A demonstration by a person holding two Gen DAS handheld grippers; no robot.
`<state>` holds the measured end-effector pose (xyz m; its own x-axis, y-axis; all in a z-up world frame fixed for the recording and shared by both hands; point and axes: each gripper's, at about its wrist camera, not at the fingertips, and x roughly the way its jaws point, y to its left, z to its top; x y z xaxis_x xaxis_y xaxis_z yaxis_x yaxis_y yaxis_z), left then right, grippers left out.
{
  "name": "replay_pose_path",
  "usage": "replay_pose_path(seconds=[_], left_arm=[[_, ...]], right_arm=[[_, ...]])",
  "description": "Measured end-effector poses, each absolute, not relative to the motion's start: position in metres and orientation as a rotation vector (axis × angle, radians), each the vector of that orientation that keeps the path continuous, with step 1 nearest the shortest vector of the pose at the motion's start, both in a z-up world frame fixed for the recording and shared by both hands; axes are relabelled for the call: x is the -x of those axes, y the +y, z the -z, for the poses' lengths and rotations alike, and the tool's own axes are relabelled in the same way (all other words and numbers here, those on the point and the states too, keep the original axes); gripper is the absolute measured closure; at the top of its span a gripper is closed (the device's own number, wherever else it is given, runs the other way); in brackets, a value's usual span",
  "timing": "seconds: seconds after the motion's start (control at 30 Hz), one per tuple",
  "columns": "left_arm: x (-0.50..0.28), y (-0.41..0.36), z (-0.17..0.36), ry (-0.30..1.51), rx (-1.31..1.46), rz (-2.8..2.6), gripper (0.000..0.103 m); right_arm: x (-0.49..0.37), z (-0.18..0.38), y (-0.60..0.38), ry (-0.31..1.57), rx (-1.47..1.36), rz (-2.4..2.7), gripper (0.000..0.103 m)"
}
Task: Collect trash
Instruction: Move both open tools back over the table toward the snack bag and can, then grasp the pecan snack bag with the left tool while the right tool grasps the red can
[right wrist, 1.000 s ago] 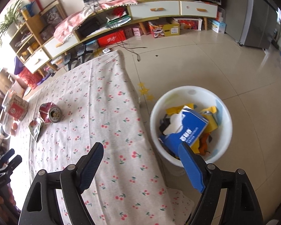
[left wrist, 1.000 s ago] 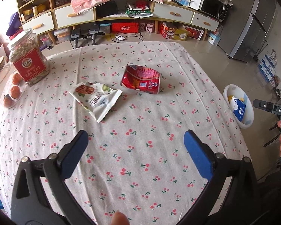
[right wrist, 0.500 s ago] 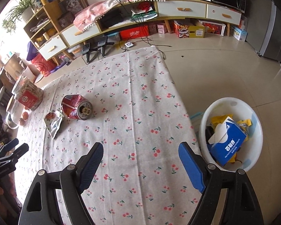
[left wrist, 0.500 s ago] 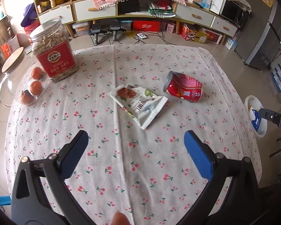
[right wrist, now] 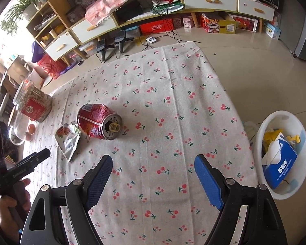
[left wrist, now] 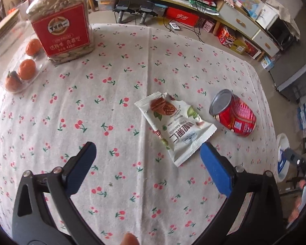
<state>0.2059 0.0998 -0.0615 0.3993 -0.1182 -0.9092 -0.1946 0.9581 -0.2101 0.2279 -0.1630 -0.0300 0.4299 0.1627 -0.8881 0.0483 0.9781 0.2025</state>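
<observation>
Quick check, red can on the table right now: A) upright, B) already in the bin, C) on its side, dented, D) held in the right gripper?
C: the red can lies on its side on the cherry-print tablecloth, its wall crumpled and its open top facing the right wrist camera, beside the snack wrapper. The right gripper is open and empty, and the white bin stands on the floor.
</observation>
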Motion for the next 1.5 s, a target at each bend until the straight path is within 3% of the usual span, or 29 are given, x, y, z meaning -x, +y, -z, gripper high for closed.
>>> replay_pose_path(seconds=[0.27, 0.53, 0.7, 0.8, 0.87, 0.97, 1.1, 1.37, 1.5], left_arm=[[-0.243, 0.079, 0.087, 1.182, 0.408, -0.185, 0.002], [-0.255, 0.065, 0.091, 1.168, 0.280, -0.298, 0.003], [-0.244, 0.055, 0.091, 1.157, 0.136, -0.302, 0.017], [-0.232, 0.062, 0.085, 1.145, 0.121, -0.294, 0.038], [-0.227, 0.069, 0.082, 1.152, 0.112, -0.284, 0.064], [-0.216, 0.088, 0.076, 1.174, 0.165, -0.246, 0.087], [-0.197, 0.097, 0.065, 1.185, 0.209, -0.213, 0.095], [-0.162, 0.105, 0.044, 1.144, 0.266, -0.129, 0.097], [-0.153, 0.112, 0.041, 1.138, 0.270, -0.096, 0.097]], right_arm=[[-0.242, 0.039, -0.161, 1.148, -0.220, -0.066, 0.019], [-0.250, 0.040, -0.175, 1.152, -0.229, -0.037, 0.019], [-0.257, 0.044, -0.170, 1.158, -0.227, -0.039, 0.019], [-0.261, 0.046, -0.165, 1.159, -0.232, -0.044, 0.019], [-0.263, 0.048, -0.160, 1.160, -0.233, -0.050, 0.019], [-0.266, 0.051, -0.150, 1.162, -0.228, -0.067, 0.019], [-0.271, 0.055, -0.134, 1.163, -0.216, -0.092, 0.019], [-0.280, 0.053, -0.094, 1.129, -0.170, -0.197, 0.019], [-0.292, 0.050, -0.067, 1.125, 0.001, -0.307, 0.019]])
